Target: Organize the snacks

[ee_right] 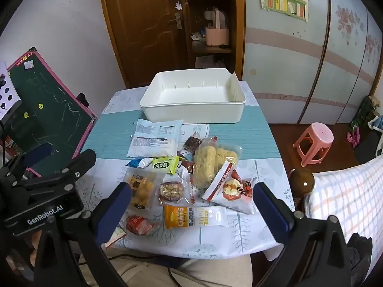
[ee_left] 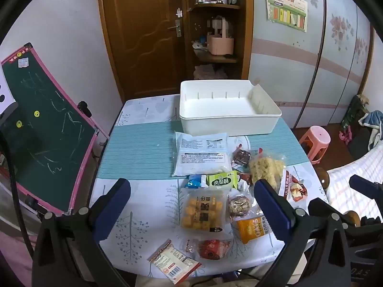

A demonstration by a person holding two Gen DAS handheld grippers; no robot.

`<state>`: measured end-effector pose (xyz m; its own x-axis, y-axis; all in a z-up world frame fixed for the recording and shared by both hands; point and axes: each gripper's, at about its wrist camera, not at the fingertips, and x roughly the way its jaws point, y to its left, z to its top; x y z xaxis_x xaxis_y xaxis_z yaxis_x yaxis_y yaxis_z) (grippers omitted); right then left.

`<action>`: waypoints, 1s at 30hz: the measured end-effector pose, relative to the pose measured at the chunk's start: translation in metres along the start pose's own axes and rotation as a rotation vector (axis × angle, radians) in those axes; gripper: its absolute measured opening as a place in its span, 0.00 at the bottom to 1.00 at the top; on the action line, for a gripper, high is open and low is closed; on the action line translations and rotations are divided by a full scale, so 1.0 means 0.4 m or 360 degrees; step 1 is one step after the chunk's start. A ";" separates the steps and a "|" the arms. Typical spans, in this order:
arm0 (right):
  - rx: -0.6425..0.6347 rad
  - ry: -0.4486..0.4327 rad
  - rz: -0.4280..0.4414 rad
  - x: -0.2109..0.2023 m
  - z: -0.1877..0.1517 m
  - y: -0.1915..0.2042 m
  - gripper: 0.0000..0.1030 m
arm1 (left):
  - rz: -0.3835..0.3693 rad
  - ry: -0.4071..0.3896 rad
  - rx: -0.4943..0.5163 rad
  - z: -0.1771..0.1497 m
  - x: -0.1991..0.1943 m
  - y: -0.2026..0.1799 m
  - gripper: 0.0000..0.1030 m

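Hovering over loose snack packets [ee_left: 203,211], both grippers, left gripper [ee_left: 191,205] and right gripper [ee_right: 191,205], spread wide, holding nothing.
Packets look light, crinkly, slippery; pinch a sealed edge, then lift into the white bin [ee_left: 229,125].

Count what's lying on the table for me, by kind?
Snack packets: 13, counting a red one half hidden in the pile
White bin: 1
Total: 14
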<state>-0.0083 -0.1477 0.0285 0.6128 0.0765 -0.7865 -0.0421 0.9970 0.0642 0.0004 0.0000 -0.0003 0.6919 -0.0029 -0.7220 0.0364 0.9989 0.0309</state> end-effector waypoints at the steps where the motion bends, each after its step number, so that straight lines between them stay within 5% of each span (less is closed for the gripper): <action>1: 0.0000 0.0000 0.0003 0.000 -0.001 0.000 0.99 | 0.0000 0.0001 0.0001 0.000 0.000 0.000 1.00; 30: 0.0108 -0.0005 0.0040 0.001 0.002 -0.043 0.99 | -0.0020 -0.0019 0.0096 0.000 -0.021 -0.010 0.99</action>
<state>-0.0067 -0.1649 0.0275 0.6146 0.1013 -0.7823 -0.0040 0.9921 0.1253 -0.0057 -0.0040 0.0058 0.6998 -0.0165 -0.7141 0.0886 0.9940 0.0639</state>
